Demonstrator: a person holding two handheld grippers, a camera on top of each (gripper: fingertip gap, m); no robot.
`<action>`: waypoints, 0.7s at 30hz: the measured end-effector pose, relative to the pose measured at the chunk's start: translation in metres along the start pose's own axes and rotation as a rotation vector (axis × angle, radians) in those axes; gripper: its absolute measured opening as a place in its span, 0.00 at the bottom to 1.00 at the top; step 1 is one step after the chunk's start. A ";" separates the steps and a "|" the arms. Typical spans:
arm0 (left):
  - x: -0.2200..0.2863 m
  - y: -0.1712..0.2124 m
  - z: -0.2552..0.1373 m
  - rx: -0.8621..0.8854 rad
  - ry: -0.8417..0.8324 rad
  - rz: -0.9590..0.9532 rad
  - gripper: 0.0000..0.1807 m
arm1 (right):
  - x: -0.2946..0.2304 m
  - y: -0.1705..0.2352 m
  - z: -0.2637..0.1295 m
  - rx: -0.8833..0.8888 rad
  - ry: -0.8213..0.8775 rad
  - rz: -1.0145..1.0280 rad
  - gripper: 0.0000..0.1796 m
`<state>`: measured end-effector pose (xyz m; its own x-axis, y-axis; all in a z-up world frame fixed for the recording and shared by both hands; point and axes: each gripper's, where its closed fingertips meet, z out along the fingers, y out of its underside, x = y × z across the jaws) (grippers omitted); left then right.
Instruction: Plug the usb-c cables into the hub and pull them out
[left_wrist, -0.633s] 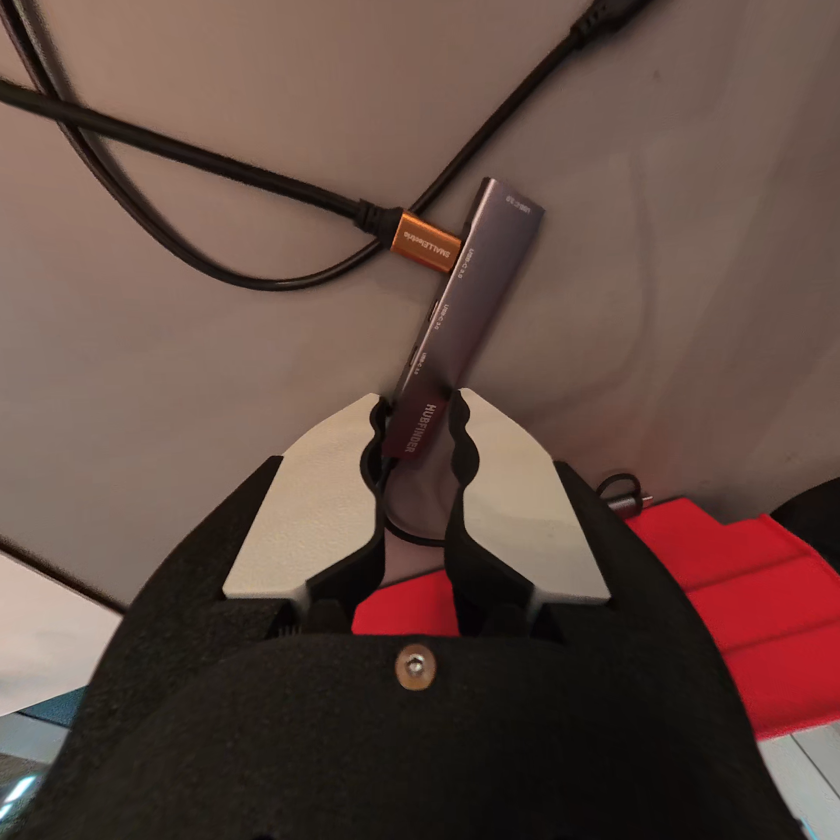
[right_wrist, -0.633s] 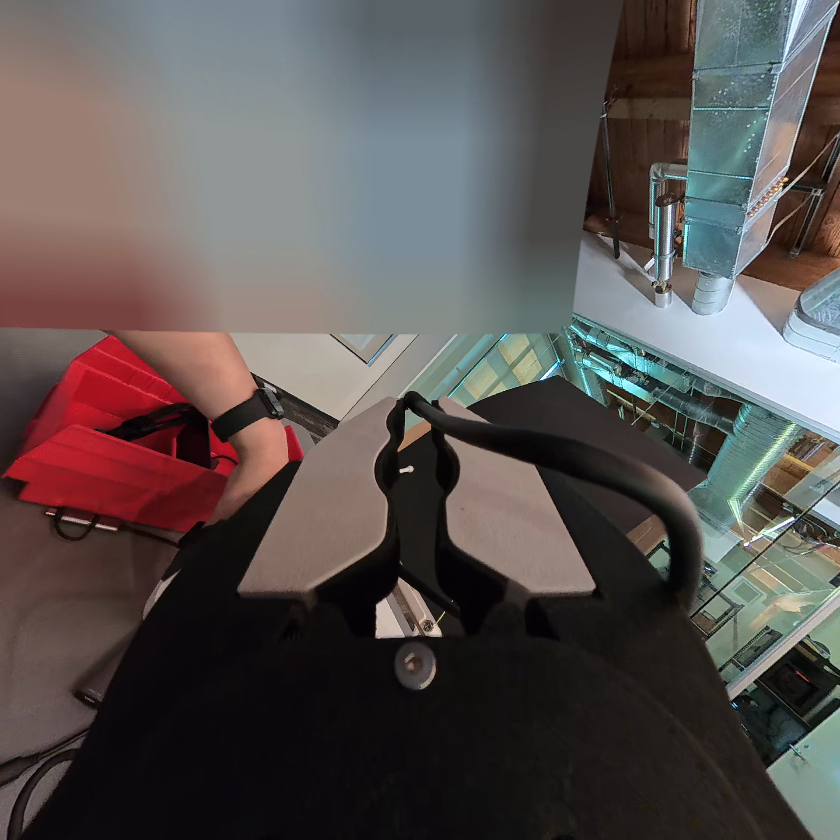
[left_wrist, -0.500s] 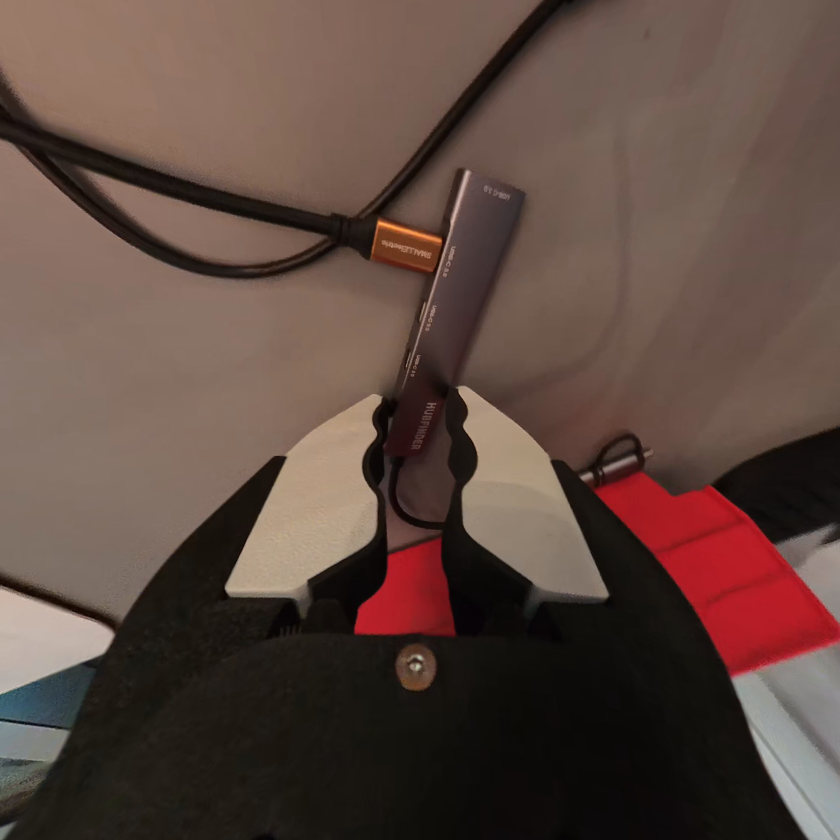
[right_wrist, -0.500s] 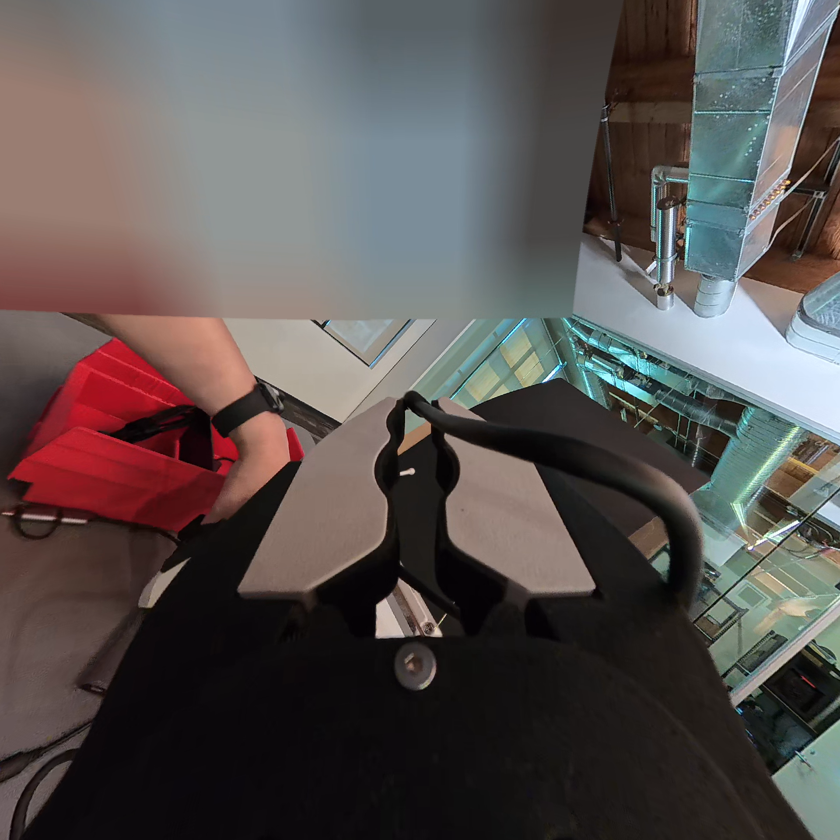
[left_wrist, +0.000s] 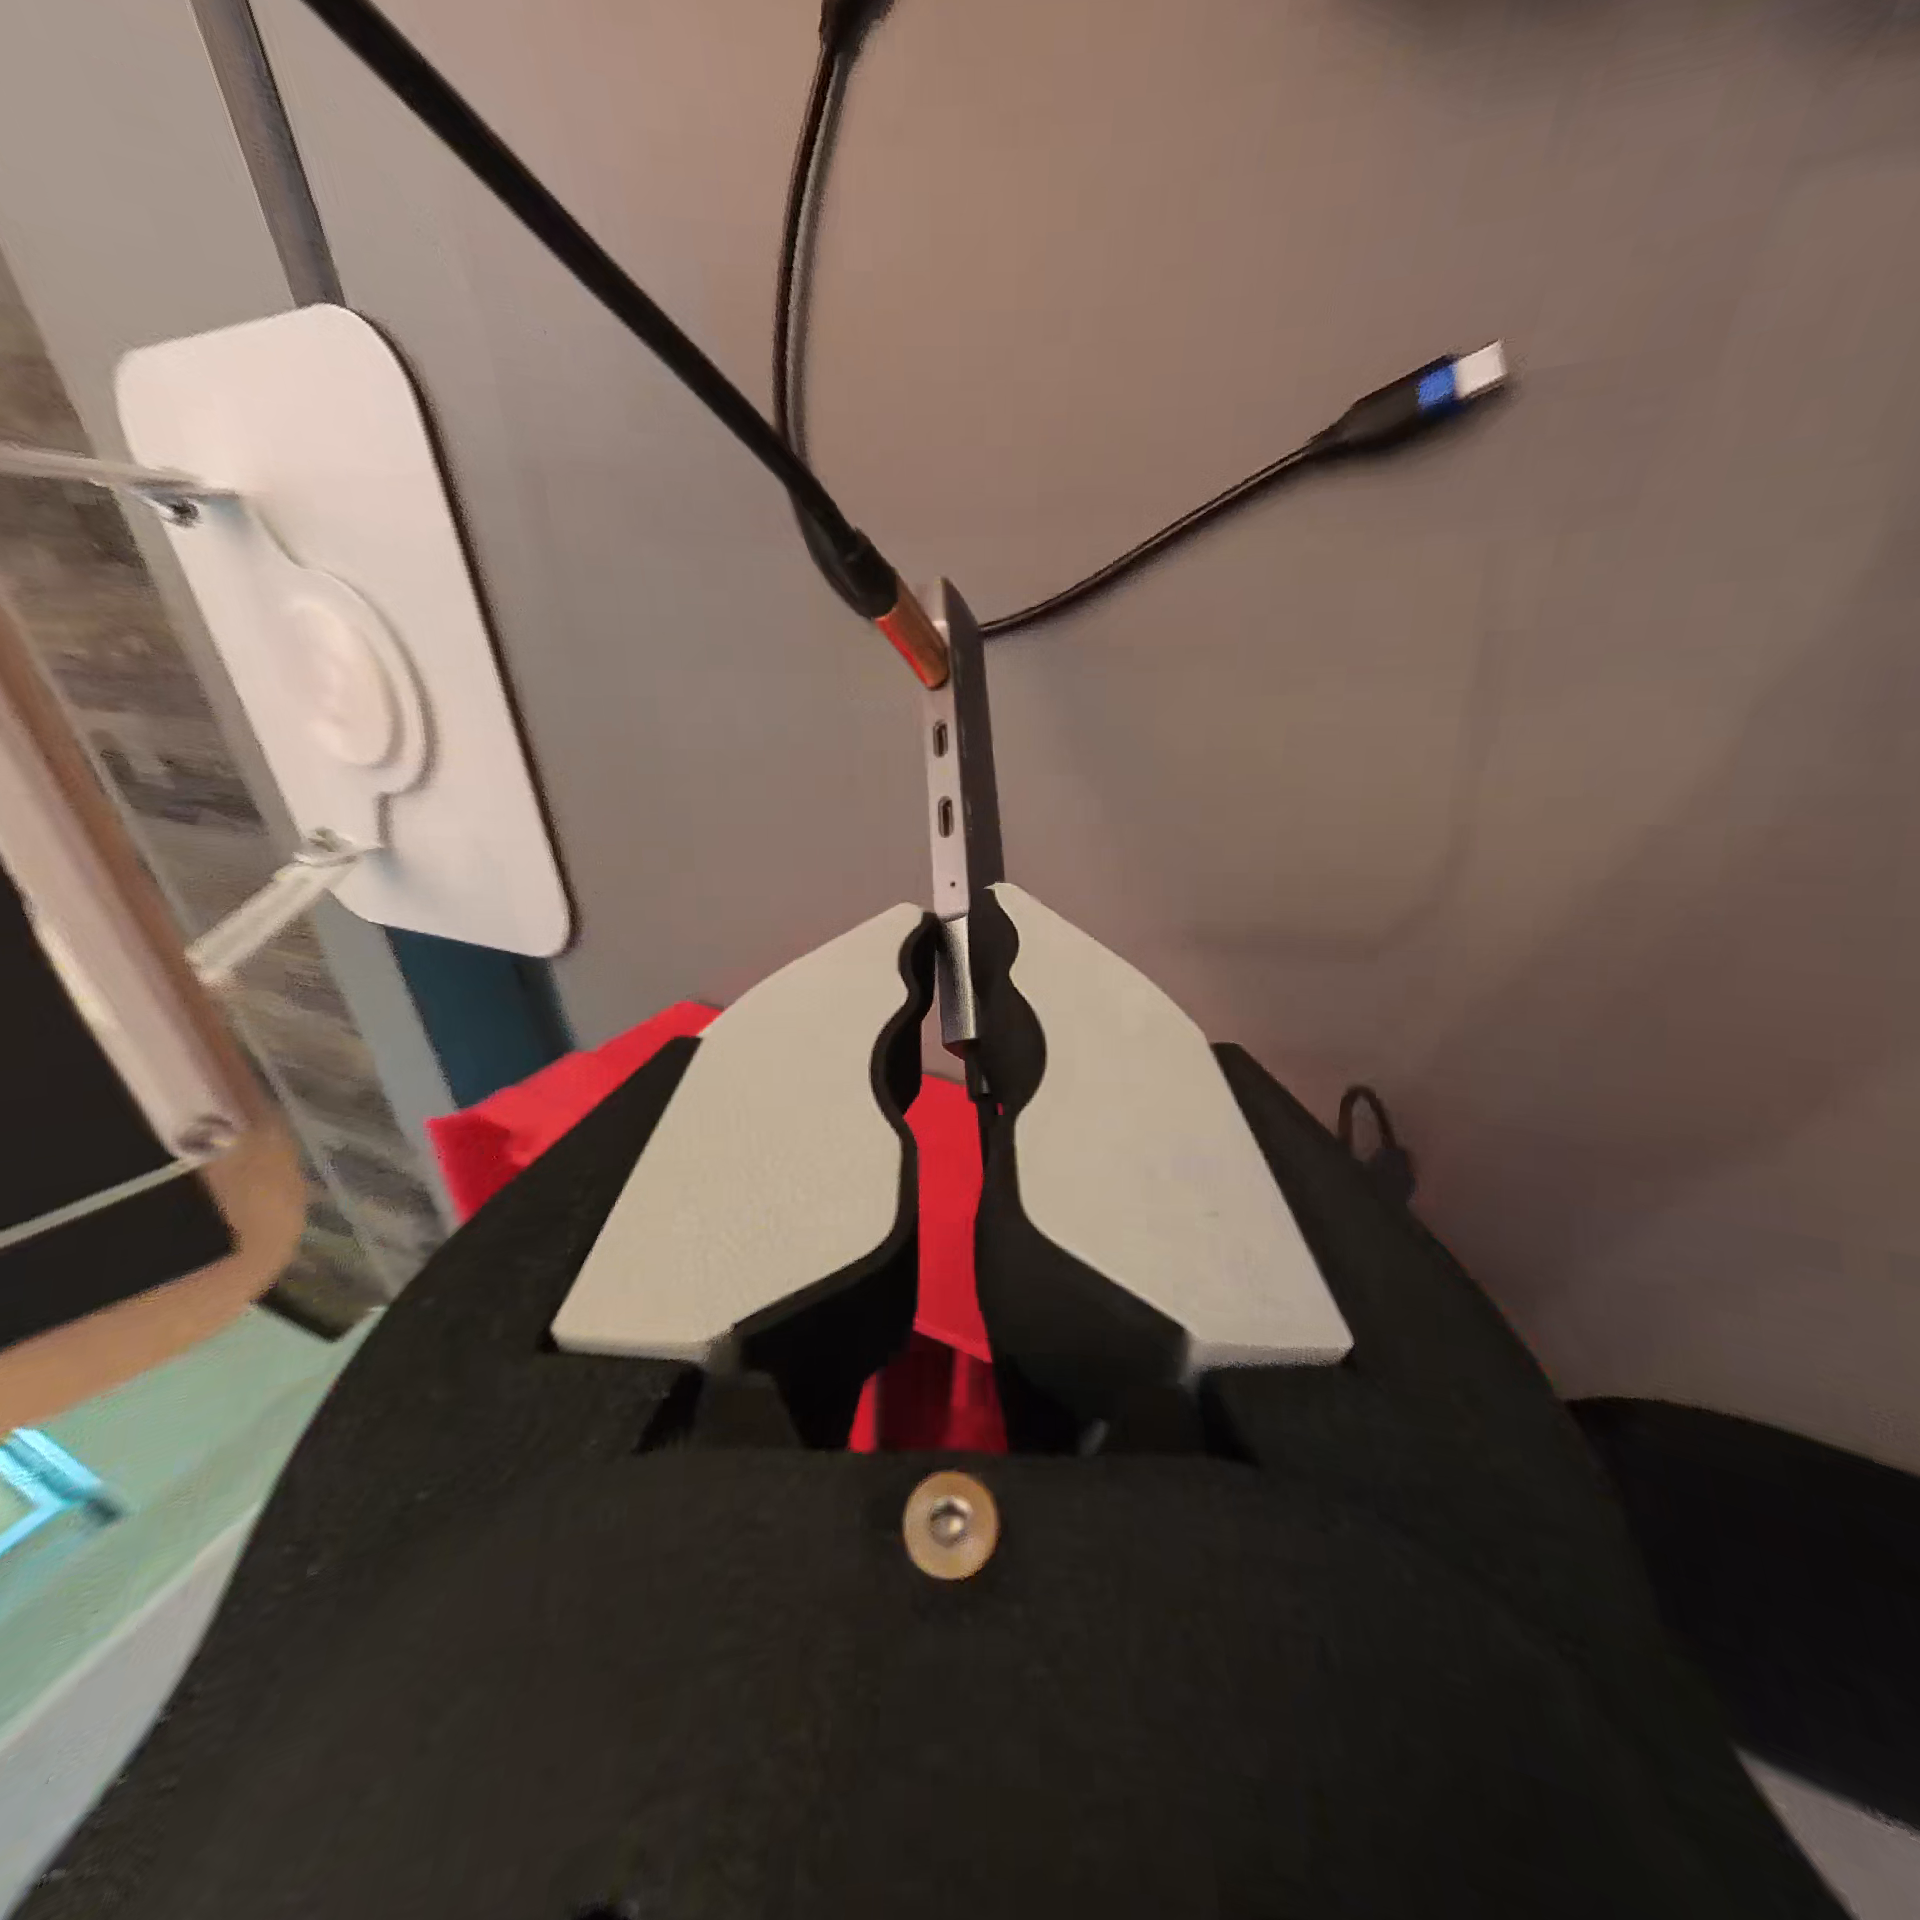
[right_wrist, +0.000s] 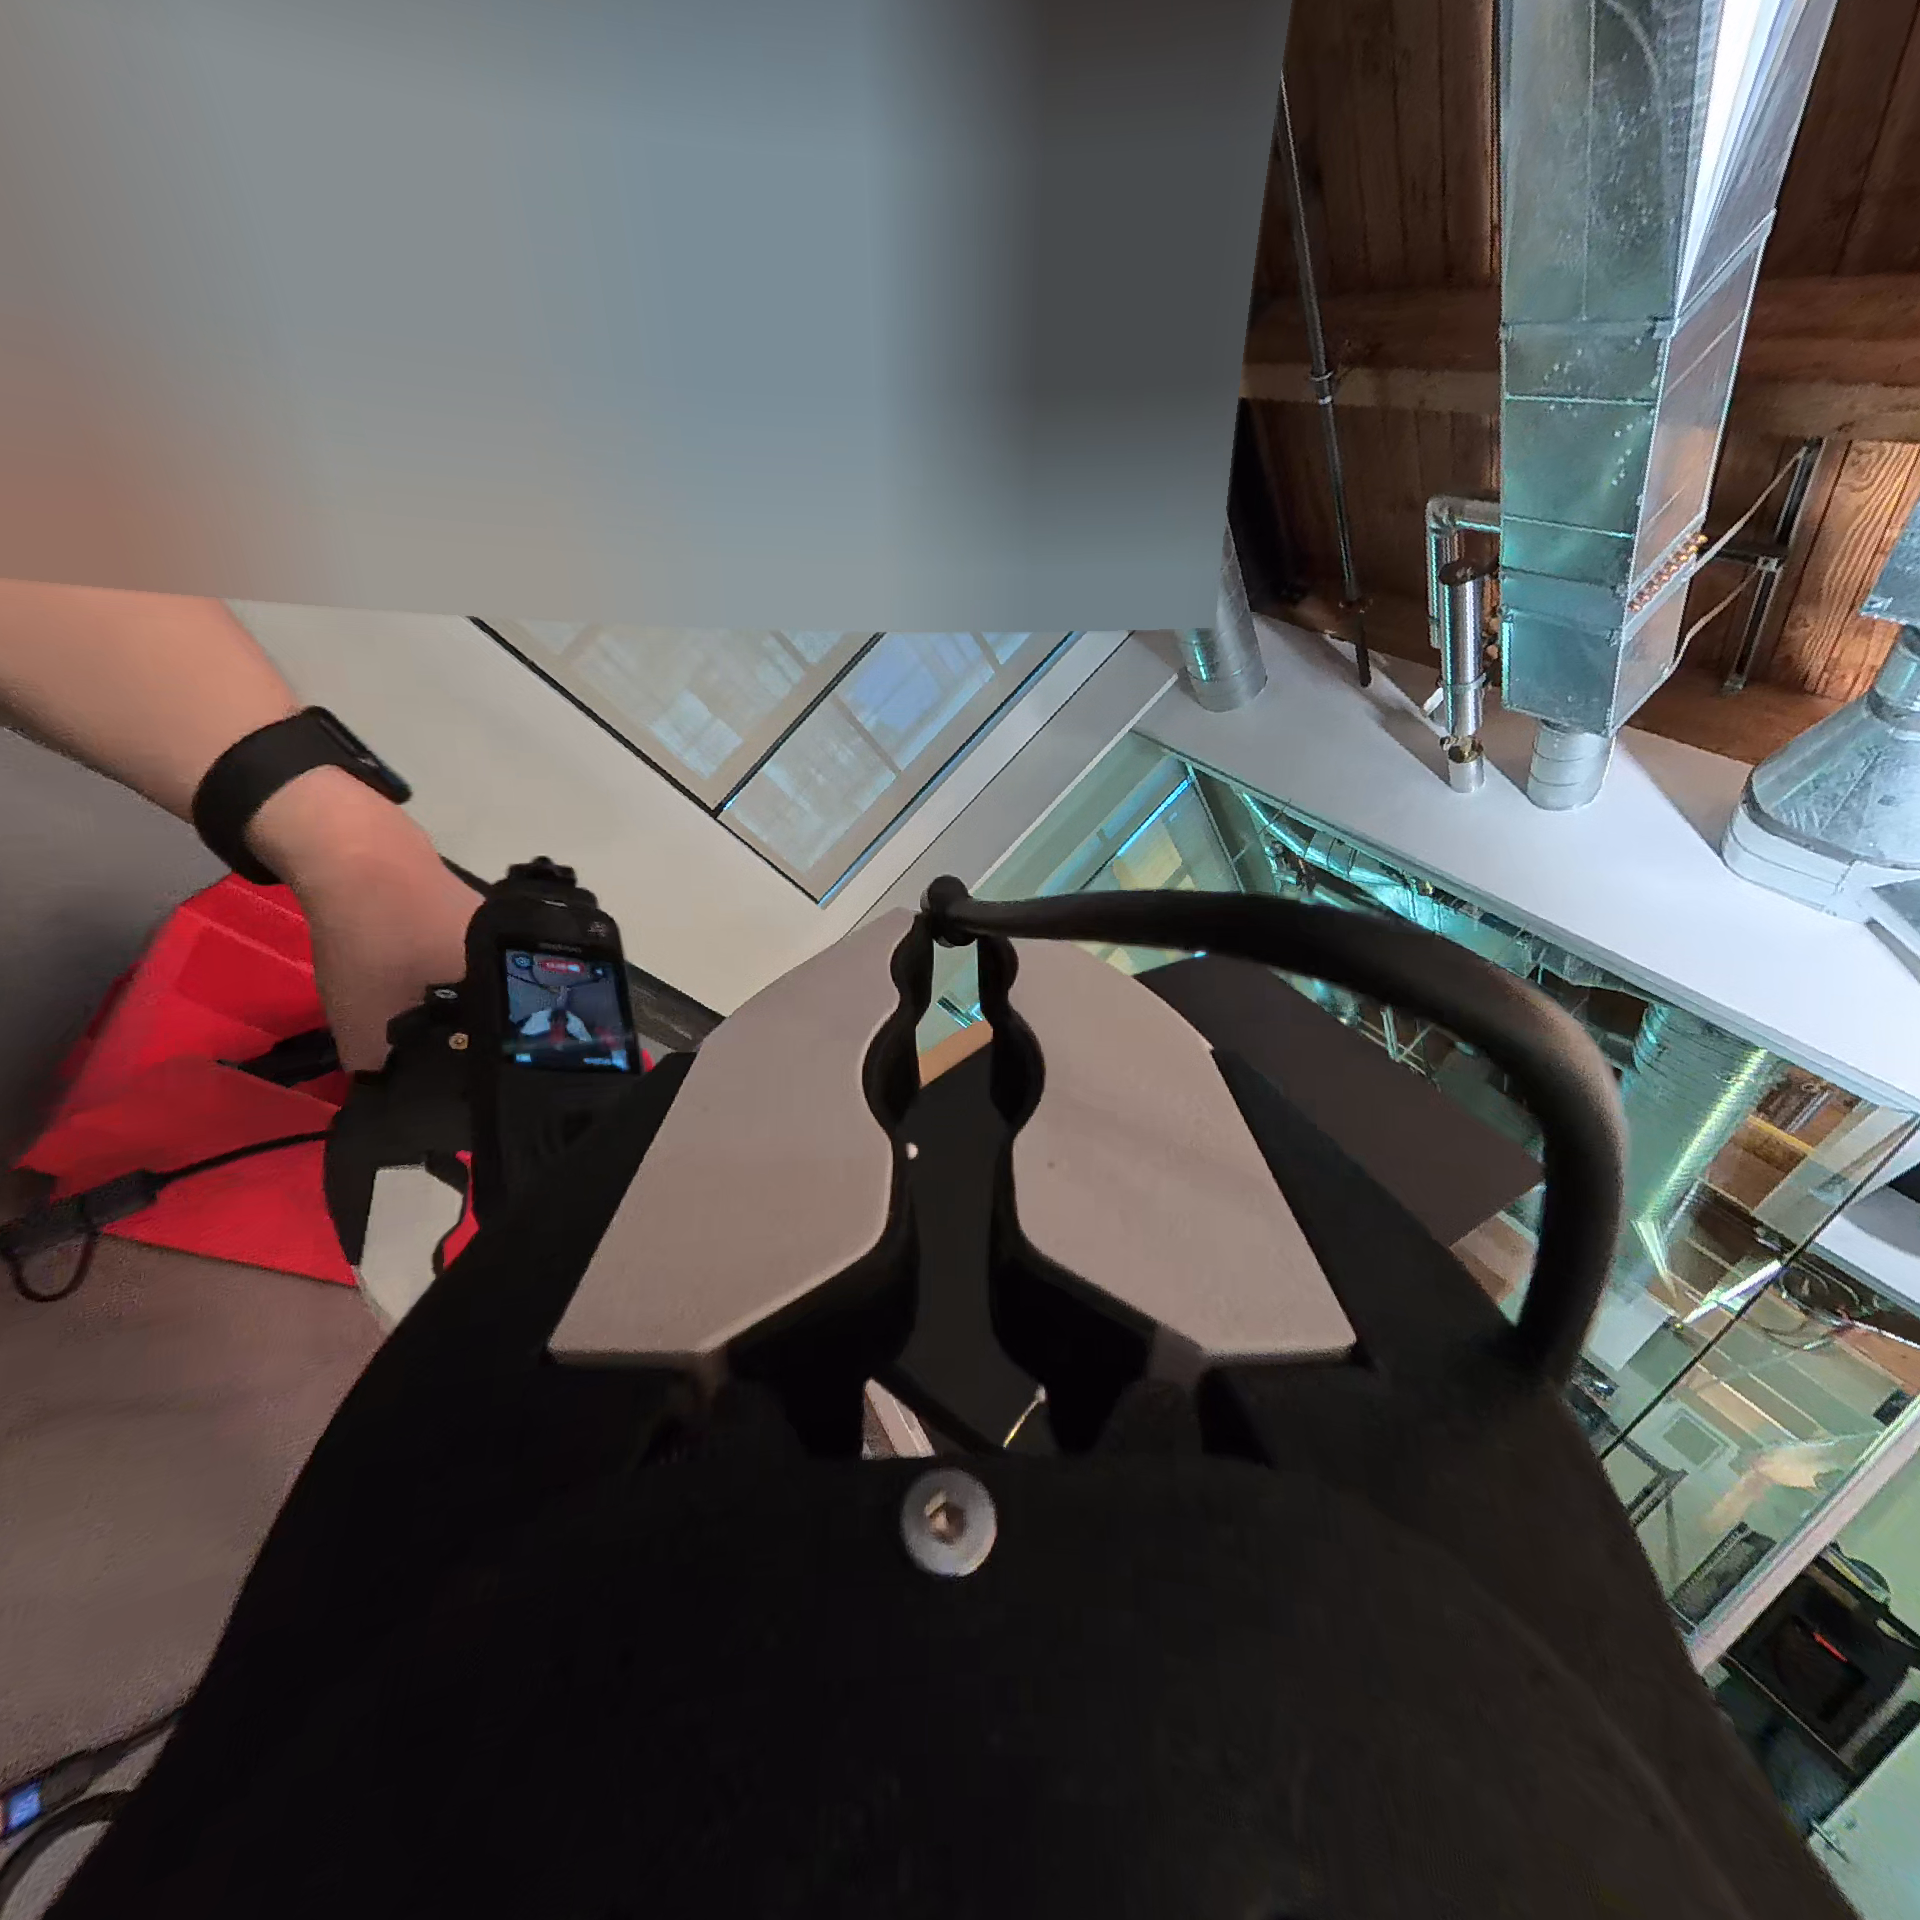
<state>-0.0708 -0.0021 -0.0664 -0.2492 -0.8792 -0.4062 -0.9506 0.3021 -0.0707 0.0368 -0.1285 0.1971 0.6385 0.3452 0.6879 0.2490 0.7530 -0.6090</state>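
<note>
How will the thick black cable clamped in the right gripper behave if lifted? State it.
Thick black cable probably springy rather than limp: it holds a self-supporting arch from the right gripper. Likely to twist in the grip, since only its tip is pinched.

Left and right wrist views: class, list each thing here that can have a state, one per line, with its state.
Hub: lifted, gripped edge-on at its near end.
Orange-tipped cable: plugged into the hub's far port.
Middle two ports: empty.
Blue-tipped cable: loose on the table, unplugged.
Left hand-held gripper: shut on the hub.
Right hand-held gripper: shut on a thick black cable.
</note>
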 end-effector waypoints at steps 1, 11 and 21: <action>0.005 0.002 -0.002 0.008 -0.003 -0.036 0.03 | -0.001 -0.003 0.000 0.005 -0.008 0.005 0.05; 0.074 0.009 -0.015 0.045 -0.123 -0.212 0.00 | -0.041 0.007 0.013 -0.058 -0.218 0.074 0.05; 0.097 0.022 -0.015 0.130 -0.066 -0.440 0.00 | -0.054 0.009 0.018 -0.052 -0.272 0.096 0.05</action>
<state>-0.1187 -0.0859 -0.0937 0.1895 -0.9100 -0.3687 -0.9312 -0.0474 -0.3615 -0.0086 -0.1305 0.1620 0.4436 0.5565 0.7025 0.2380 0.6825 -0.6910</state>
